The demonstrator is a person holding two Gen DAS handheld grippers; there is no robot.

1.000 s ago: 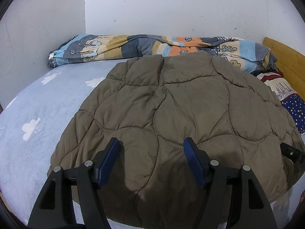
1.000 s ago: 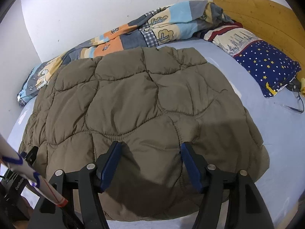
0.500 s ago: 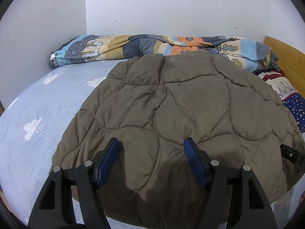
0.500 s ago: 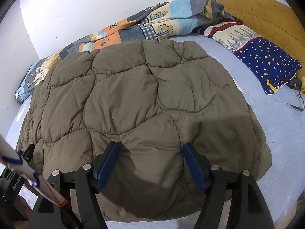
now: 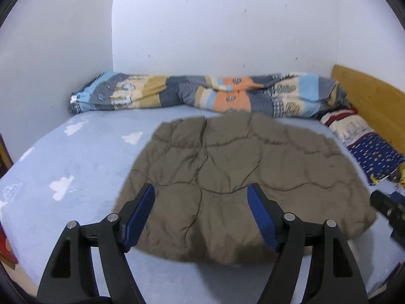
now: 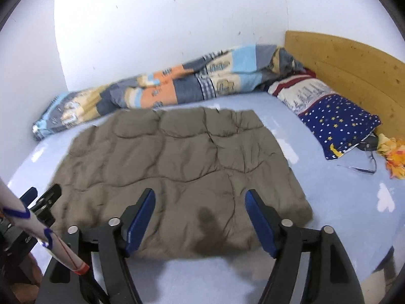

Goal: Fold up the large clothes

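Note:
An olive-brown quilted jacket (image 5: 240, 177) lies flat and folded on the light blue bed sheet (image 5: 76, 167); it also shows in the right wrist view (image 6: 177, 167). My left gripper (image 5: 201, 197) is open and empty, held above the jacket's near edge. My right gripper (image 6: 200, 200) is open and empty, also above the near edge. The right gripper's tip shows at the right edge of the left wrist view (image 5: 387, 207). The left gripper's tip shows at the left of the right wrist view (image 6: 48, 200).
A patchwork blanket (image 5: 202, 93) is rolled along the far wall. A star-print pillow (image 6: 339, 124) and a wooden headboard (image 6: 349, 63) are at the right. Glasses (image 6: 367, 164) and an orange item (image 6: 395, 157) lie by the pillow. A white pole (image 6: 38, 233) crosses the lower left.
Both grippers have pulled back and risen away from the jacket, so it looks smaller and the sheet in front of it shows. Both stayed open.

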